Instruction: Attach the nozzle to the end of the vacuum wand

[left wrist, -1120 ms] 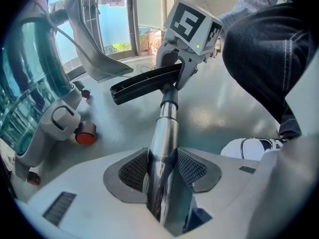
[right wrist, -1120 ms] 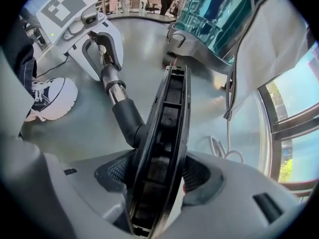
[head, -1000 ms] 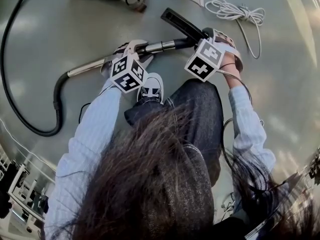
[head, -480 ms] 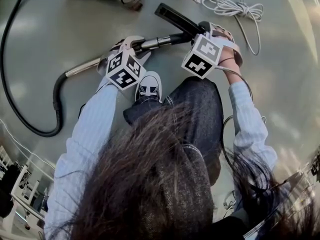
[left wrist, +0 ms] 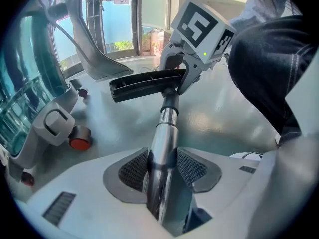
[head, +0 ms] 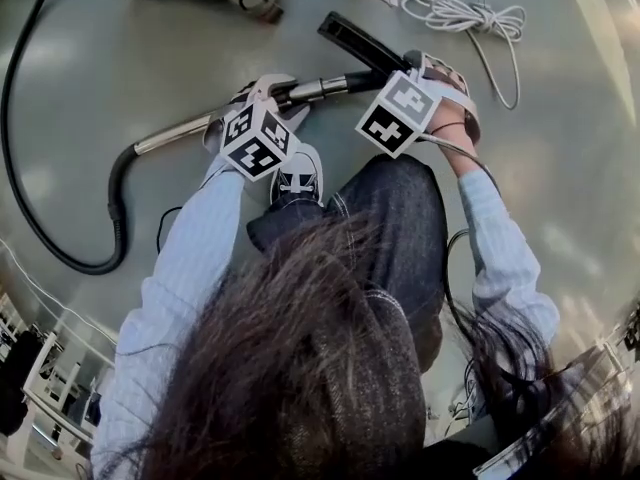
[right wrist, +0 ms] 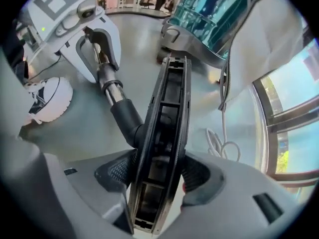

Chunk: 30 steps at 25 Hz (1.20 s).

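the left tool (left wrist: 162, 172) is clamped tight on the chrome vacuum wand (left wrist: 167, 128), low over the floor (head: 560, 168) just beyond the person's shoe (head: 298, 176). the right tool (right wrist: 160, 176) grips the black nozzle (right wrist: 167, 108) across its narrow body. the wand's long axis runs left to right, its free end pointing into the nozzle's neck (right wrist: 127, 121), which lies in line with it and meets the tip. i cannot tell whether it is fully seated. a firm push along that axis probably remains.
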Motion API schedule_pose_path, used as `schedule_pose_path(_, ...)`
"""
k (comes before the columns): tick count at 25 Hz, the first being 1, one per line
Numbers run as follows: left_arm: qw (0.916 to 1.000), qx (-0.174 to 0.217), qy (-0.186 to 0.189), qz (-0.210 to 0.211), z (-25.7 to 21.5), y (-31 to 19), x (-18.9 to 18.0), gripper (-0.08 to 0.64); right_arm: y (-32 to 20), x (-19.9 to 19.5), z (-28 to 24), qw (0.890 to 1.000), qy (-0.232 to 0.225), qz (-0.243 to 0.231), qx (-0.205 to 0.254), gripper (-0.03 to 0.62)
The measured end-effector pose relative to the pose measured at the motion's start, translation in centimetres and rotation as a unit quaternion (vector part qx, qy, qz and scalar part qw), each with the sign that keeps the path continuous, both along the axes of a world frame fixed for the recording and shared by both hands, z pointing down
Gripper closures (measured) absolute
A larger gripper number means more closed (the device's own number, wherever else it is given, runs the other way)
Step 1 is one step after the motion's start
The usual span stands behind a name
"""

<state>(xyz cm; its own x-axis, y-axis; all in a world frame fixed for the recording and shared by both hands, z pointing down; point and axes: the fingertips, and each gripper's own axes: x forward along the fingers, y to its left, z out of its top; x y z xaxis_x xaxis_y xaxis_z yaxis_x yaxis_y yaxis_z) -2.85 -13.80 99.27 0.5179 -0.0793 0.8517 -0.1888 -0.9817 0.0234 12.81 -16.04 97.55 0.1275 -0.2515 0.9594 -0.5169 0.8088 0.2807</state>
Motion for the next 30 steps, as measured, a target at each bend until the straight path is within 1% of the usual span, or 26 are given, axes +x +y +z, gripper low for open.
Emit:
schedule_pose_path(1, 1.0000, 0.003, 0.003, 0.005, 0.0, 0.2, 0.0, 0.377, 0.3, 0.1, 0.0, 1.000, -0.012, 0.003, 0.002, 0.322)
schedule_pose_path(3, 0.9999, 0.010, 0.005, 0.011, 0.1, 0.4, 0.0, 0.377, 1.1, 0.6, 0.1, 0.999, -0.028, 0.031, 0.006, 0.322)
schedule_pose_path(6, 0.9999, 0.010, 0.008, 0.011, 0.1, 0.3, 0.0, 0.377, 2.7, 3.0, 0.6, 0.996, -0.029, 0.081, -0.011, 0.321)
schedule_pose_path(8, 0.9998, 0.016, 0.004, 0.011, -0.1, 0.1, -0.2, 0.376, 3.4, 4.5, 0.7, 0.995, -0.035, 0.090, -0.014, 0.321)
schedule_pose_path(11, 0.9982, 0.045, -0.012, 0.038, -0.5, 0.3, -0.7, 0.376, 3.6, 3.9, 0.2, 0.992, -0.086, 0.089, -0.014, 0.322)
schedule_pose_path(12, 0.9974, 0.051, -0.015, 0.047, -0.6, 0.3, -0.8, 0.376, 3.5, 3.4, -0.1, 0.991, -0.103, 0.089, -0.013, 0.329)
schedule_pose_path(13, 0.9973, 0.052, -0.015, 0.051, -0.6, 0.3, -0.7, 0.376, 3.3, 3.1, -0.4, 0.989, -0.115, 0.089, -0.012, 0.354)
schedule_pose_path(14, 0.9978, 0.046, -0.010, 0.046, -0.6, 0.2, -0.6, 0.377, 3.2, 3.0, -0.5, 0.988, -0.121, 0.092, -0.012, 0.354)
schedule_pose_path(16, 0.9996, 0.023, 0.006, 0.016, -0.5, 0.2, -0.2, 0.379, 3.0, 3.0, -0.7, 0.987, -0.127, 0.099, -0.011, 0.354)
schedule_pose_path(18, 0.9998, 0.011, 0.013, -0.011, -0.3, 0.0, 0.1, 0.379, 2.8, 2.8, -0.7, 0.985, -0.132, 0.106, -0.013, 0.354)
schedule_pose_path(21, 0.9998, 0.009, 0.007, -0.019, -0.1, -0.2, 0.4, 0.376, 2.8, 2.5, -1.3, 0.982, -0.143, 0.119, -0.033, 0.356)
schedule_pose_path(23, 0.9996, 0.009, 0.004, -0.025, 0.0, -0.3, 0.6, 0.368, 2.5, 1.6, -2.3, 0.972, -0.173, 0.148, -0.055, 0.356)
schedule_pose_path(25, 0.9992, 0.013, 0.003, -0.037, -0.1, -0.7, 0.6, 0.367, 1.6, 0.1, -3.3, 0.961, -0.207, 0.169, -0.065, 0.354)
schedule_pose_path(26, 0.9990, 0.014, 0.003, -0.043, -0.1, -1.0, 0.6, 0.367, 1.3, -0.3, -3.5, 0.961, -0.209, 0.170, -0.067, 0.354)
schedule_pose_path(30, 0.9986, 0.019, 0.005, -0.049, -0.3, -1.3, 0.6, 0.367, 1.3, 0.0, -3.4, 0.968, -0.180, 0.157, -0.077, 0.354)
